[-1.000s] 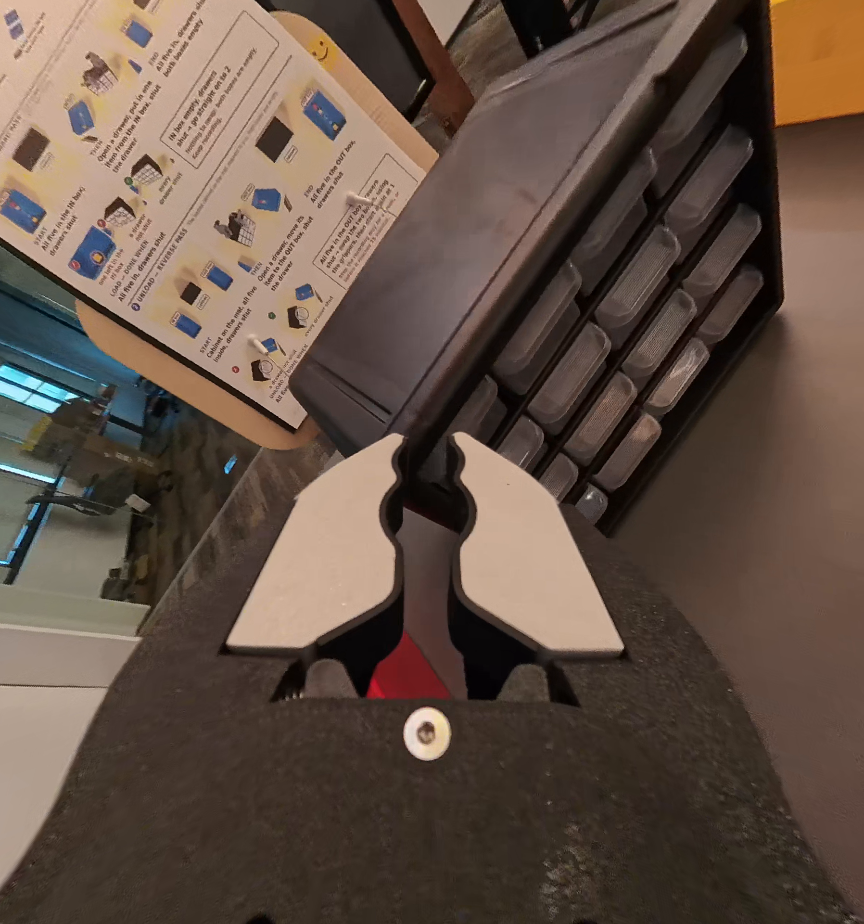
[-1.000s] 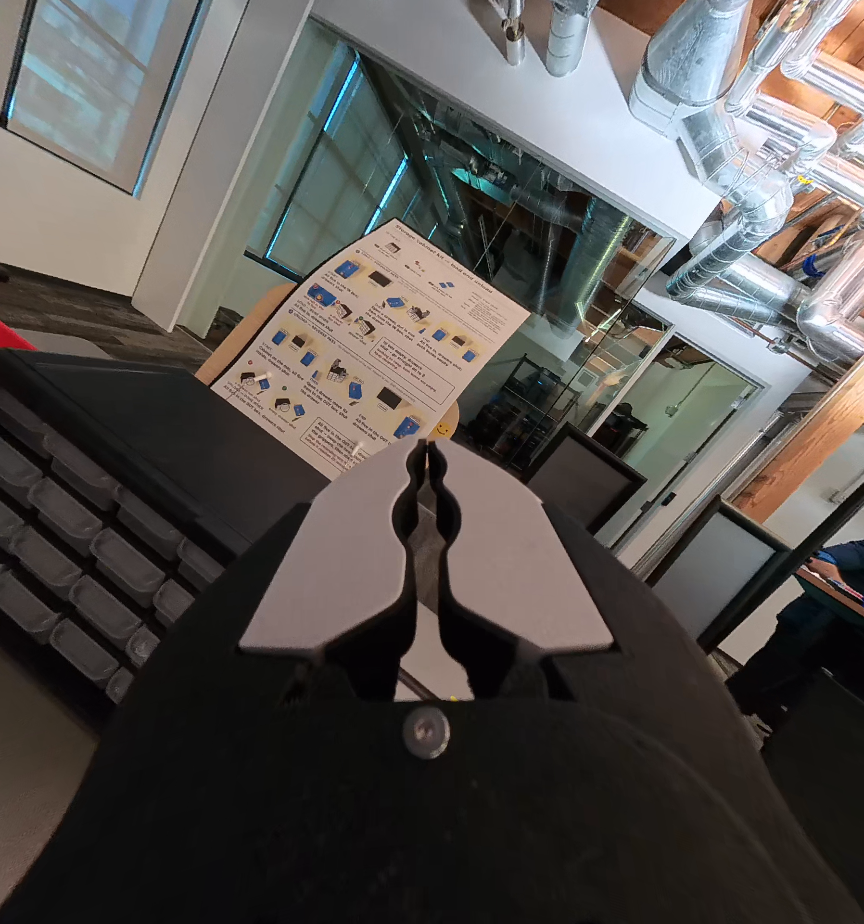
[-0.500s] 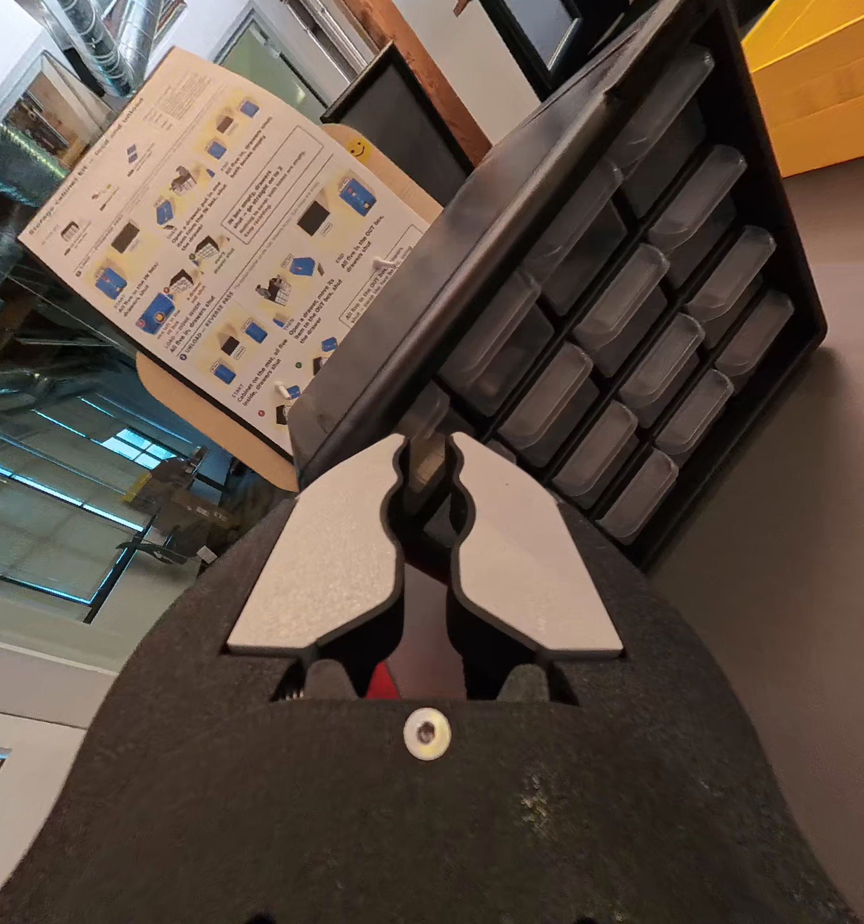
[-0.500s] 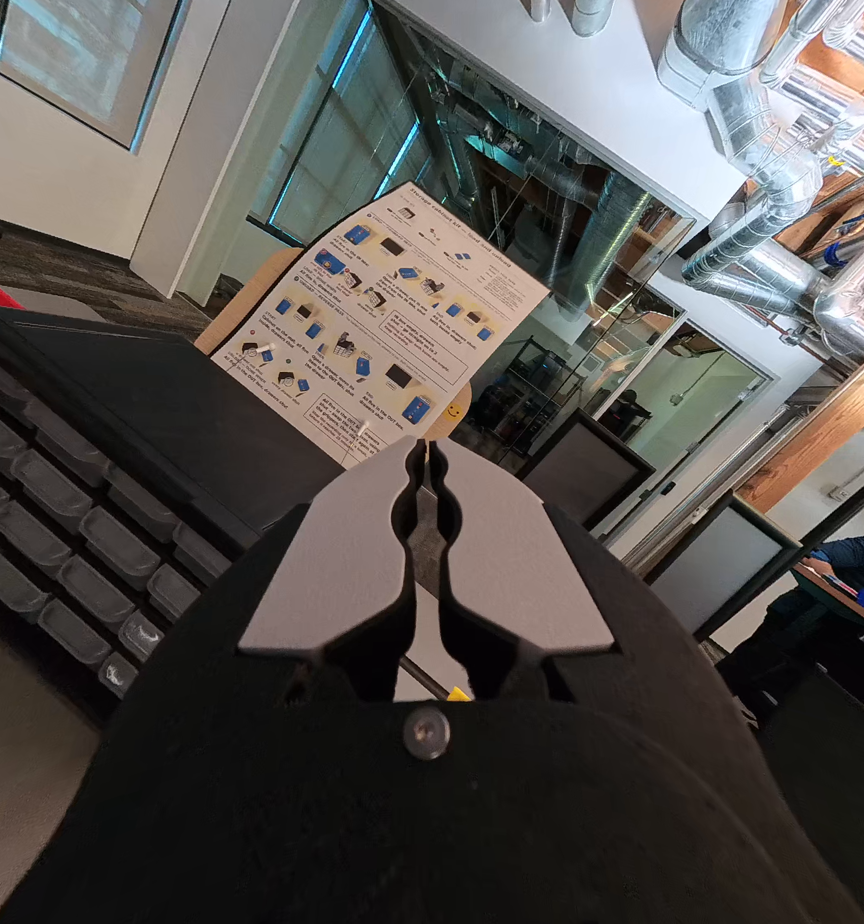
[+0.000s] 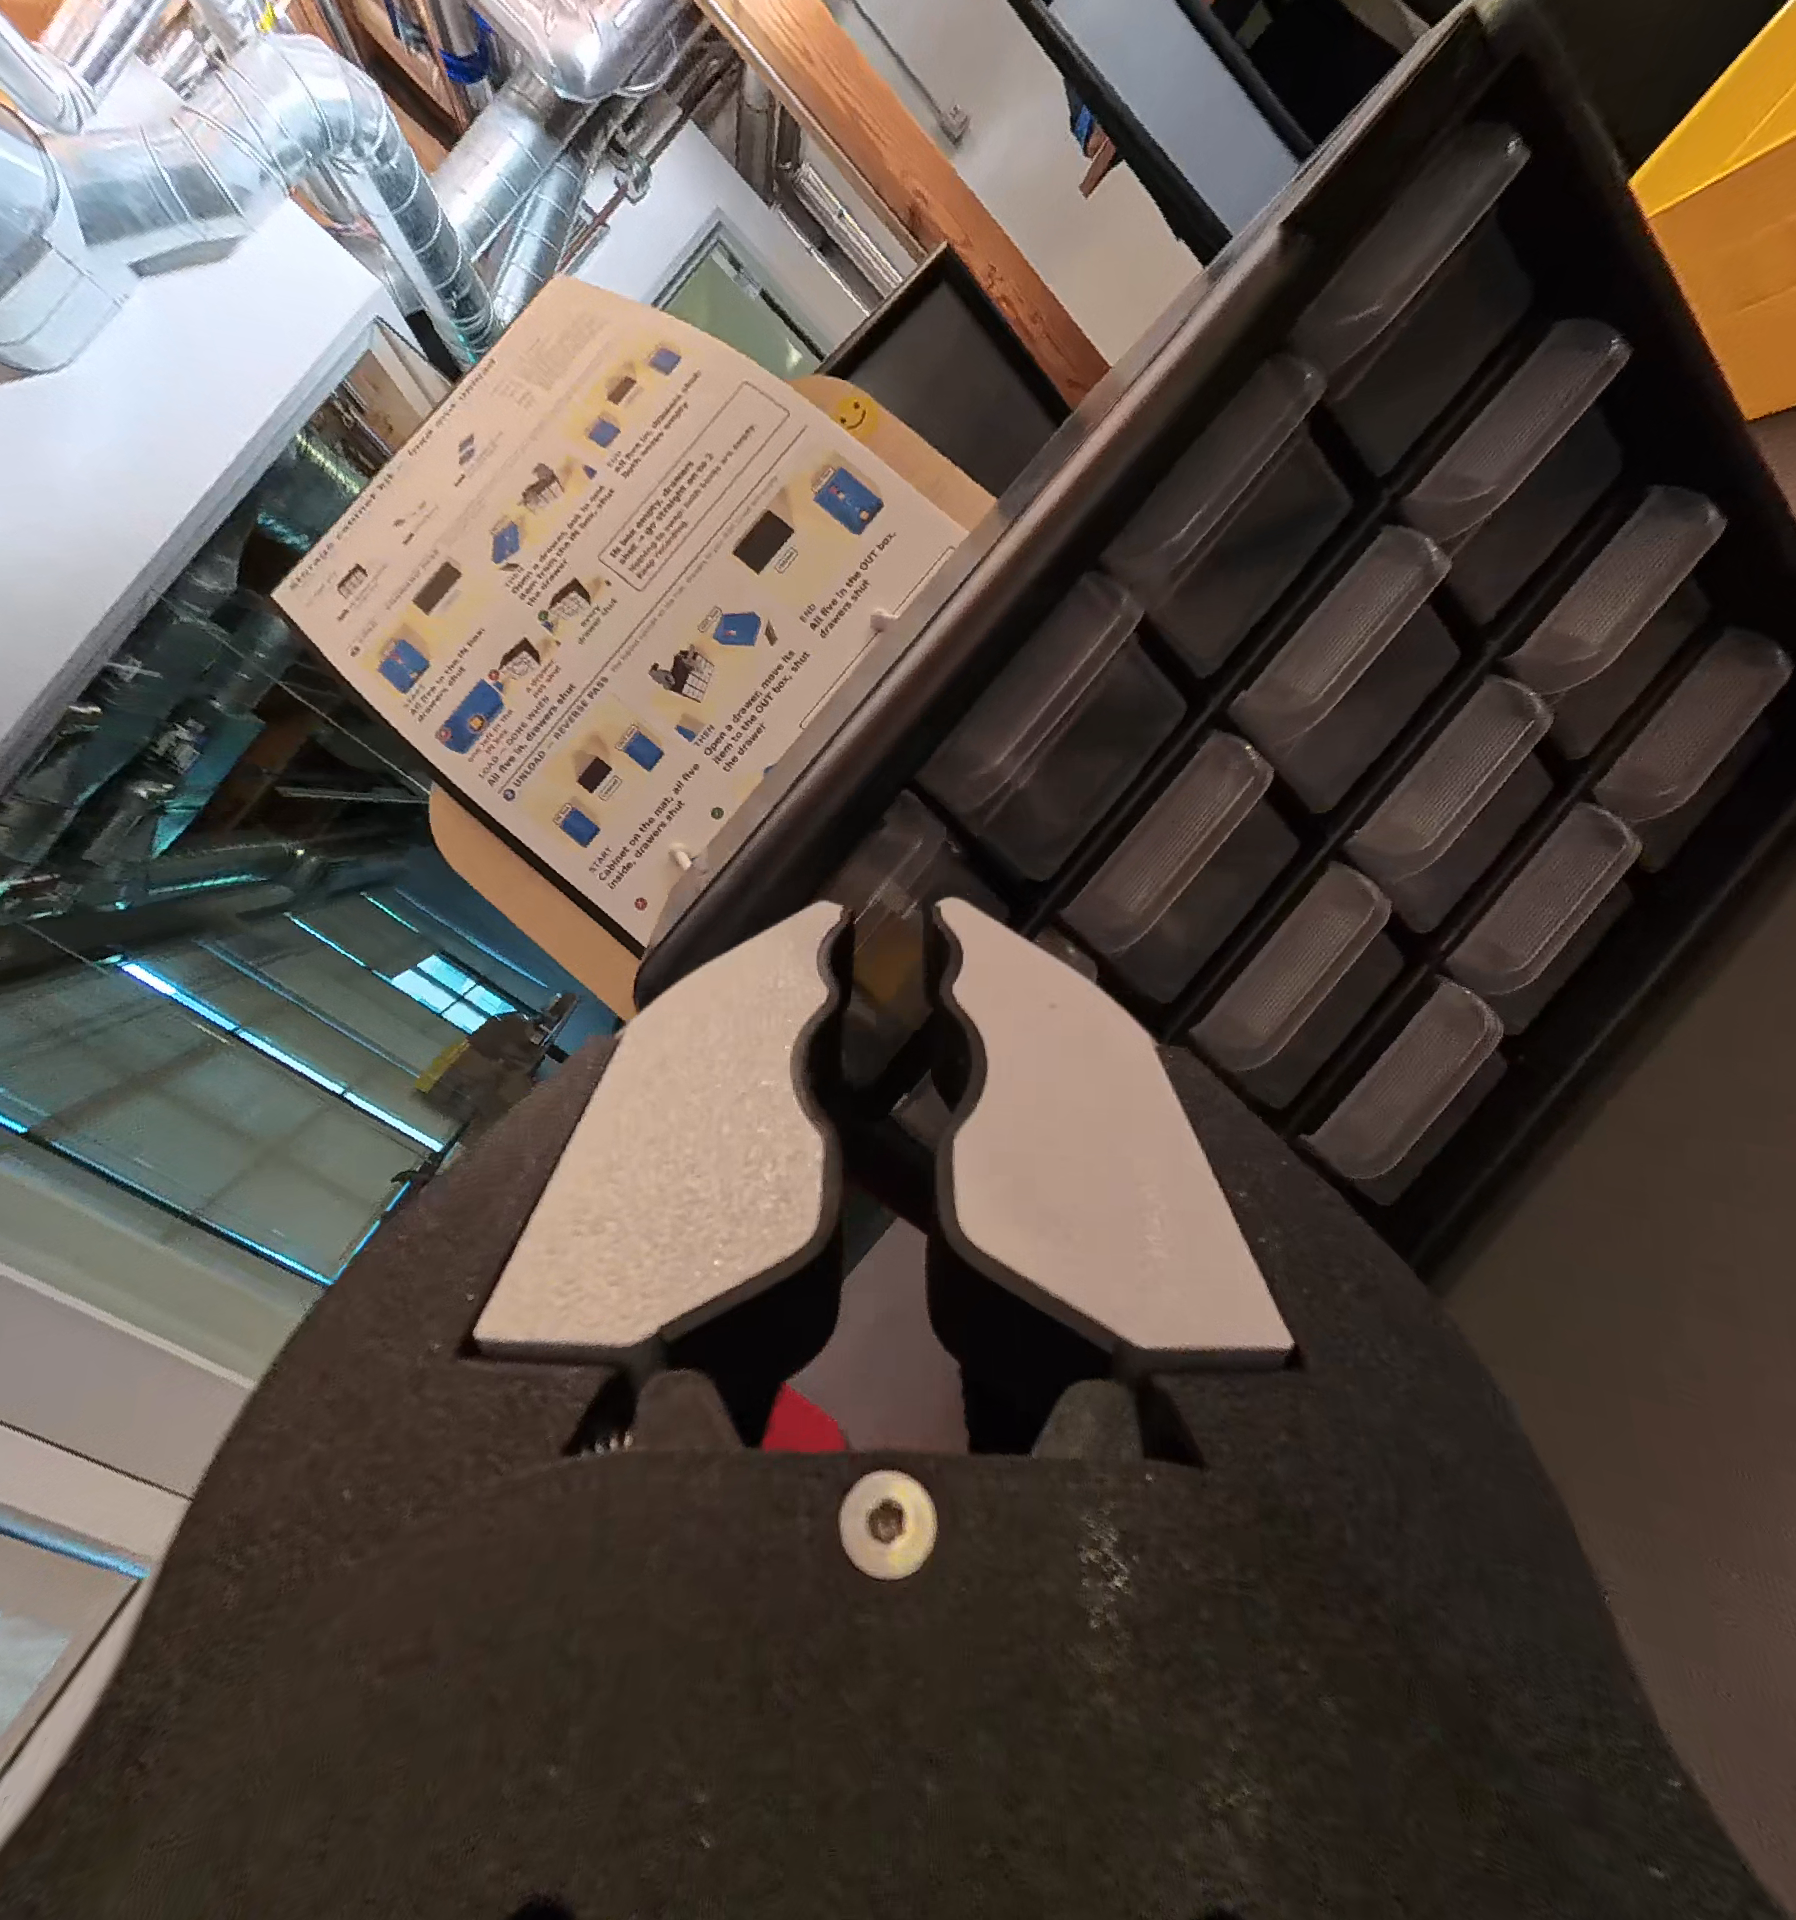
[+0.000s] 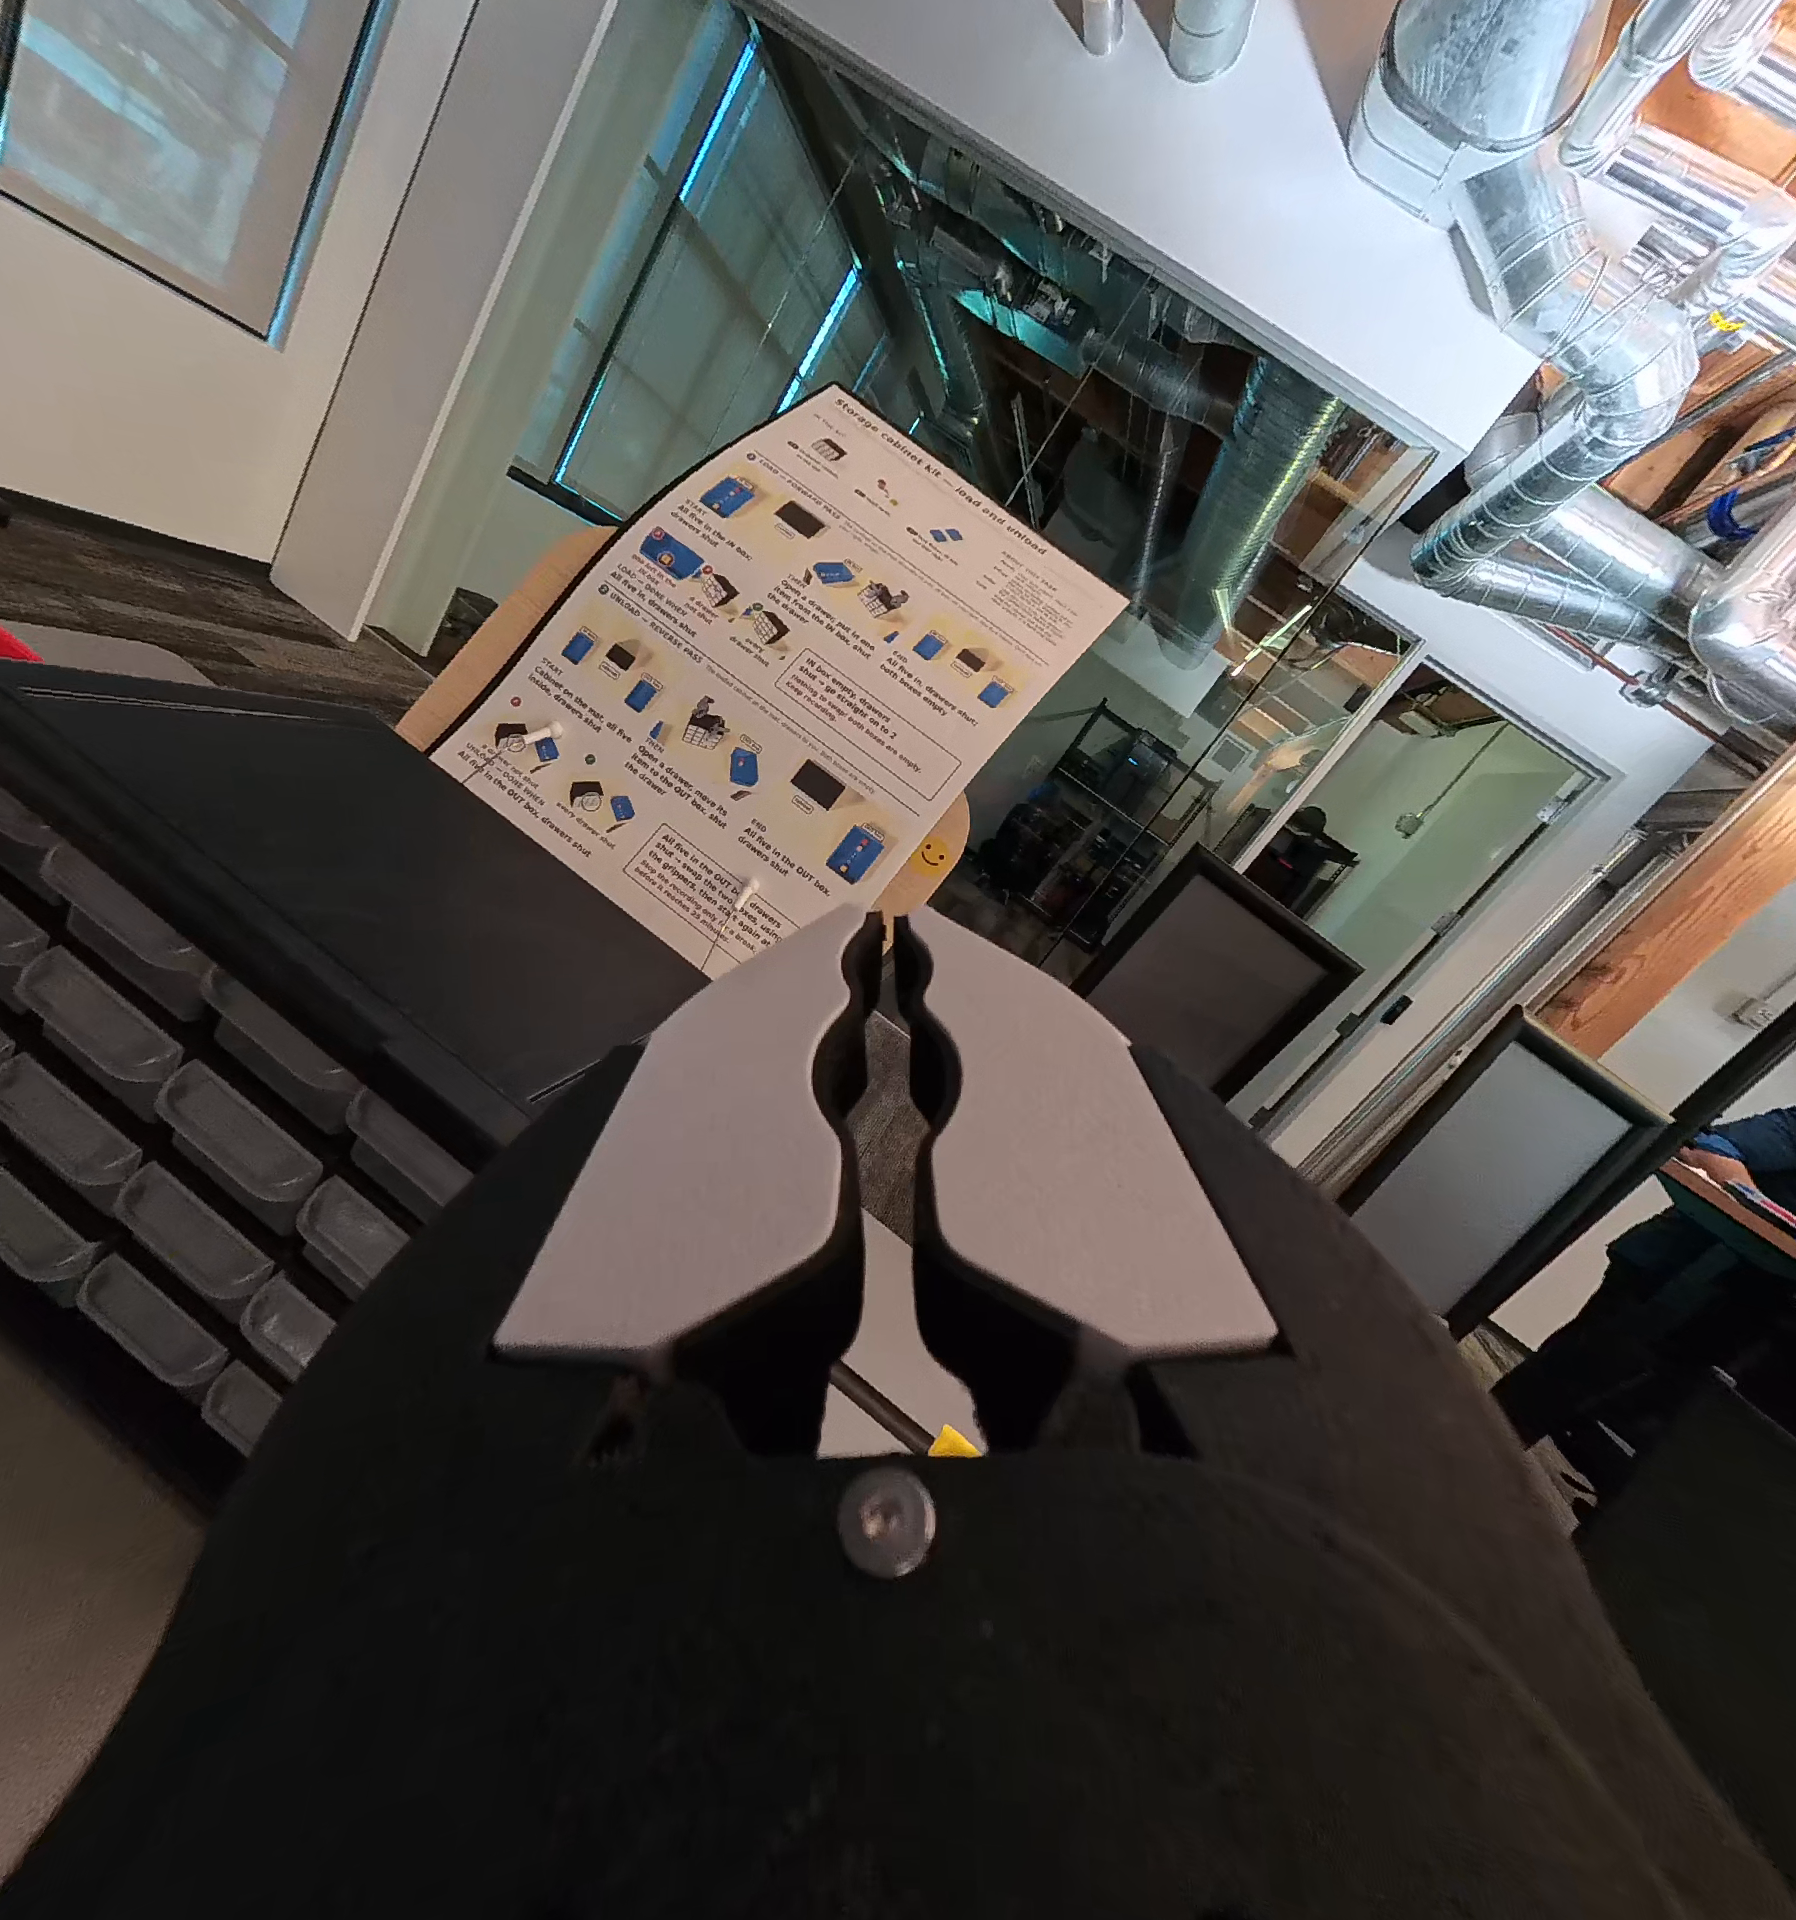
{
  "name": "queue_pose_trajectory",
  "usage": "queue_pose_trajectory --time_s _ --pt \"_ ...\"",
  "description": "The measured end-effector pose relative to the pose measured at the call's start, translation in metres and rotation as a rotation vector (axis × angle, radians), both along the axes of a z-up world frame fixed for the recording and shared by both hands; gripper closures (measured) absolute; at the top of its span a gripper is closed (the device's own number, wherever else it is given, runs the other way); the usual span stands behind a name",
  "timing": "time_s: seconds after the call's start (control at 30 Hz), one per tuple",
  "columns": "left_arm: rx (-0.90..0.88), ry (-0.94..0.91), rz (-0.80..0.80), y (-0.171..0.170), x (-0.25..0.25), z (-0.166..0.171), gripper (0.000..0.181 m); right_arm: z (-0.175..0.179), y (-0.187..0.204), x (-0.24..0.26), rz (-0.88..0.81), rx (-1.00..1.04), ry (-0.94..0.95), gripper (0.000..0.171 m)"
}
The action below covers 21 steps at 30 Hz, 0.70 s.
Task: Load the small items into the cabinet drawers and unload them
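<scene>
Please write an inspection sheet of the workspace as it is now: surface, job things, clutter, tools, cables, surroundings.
Surface: grey mat, bare where visible.
Job things: black cabinet; visible clear drawers look pushed in; small items not seen.
Clutter: yellow bin beside the cabinet.
Tools: left tool slightly parted, empty; right tool nearly closed, empty.
Cables: nothing seen.
Surroundings: instruction sheet on a board behind the cabinet; ceiling ducts; seated person.

Left wrist view: low, tilted upward, close to cabinet [image 5: 1393, 727] front. Right wrist view: low, beside cabinet's [image 6: 250, 987] right end. Shared: cabinet, instruction poster [image 5: 613, 644].
</scene>
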<state>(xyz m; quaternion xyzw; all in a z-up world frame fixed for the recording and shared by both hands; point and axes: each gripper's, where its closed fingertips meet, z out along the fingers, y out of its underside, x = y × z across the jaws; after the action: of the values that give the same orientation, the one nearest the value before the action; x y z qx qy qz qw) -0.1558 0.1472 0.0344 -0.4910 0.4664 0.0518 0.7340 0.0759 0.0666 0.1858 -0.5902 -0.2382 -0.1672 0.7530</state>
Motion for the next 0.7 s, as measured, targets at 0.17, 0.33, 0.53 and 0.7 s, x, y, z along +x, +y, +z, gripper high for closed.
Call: queue_pose_trajectory --time_s 0.17,0.33,0.53,0.7 --pt "-0.018 0.004 0.005 0.005 -0.002 -0.005 0.168 -0.006 0.006 -0.003 0.004 -0.026 -0.01 0.167" --pt "-0.033 0.011 0.001 0.006 -0.001 -0.01 0.167 -0.012 0.012 -0.004 -0.003 -0.046 -0.025 0.166" --pt "-0.044 0.019 0.007 0.008 -0.001 -0.015 0.166 -0.03 0.027 -0.011 0.035 -0.117 -0.01 0.163" --pt "-0.047 0.013 0.004 0.009 -0.002 -0.014 0.166 -0.046 0.041 -0.012 0.027 -0.169 -0.035 0.161"
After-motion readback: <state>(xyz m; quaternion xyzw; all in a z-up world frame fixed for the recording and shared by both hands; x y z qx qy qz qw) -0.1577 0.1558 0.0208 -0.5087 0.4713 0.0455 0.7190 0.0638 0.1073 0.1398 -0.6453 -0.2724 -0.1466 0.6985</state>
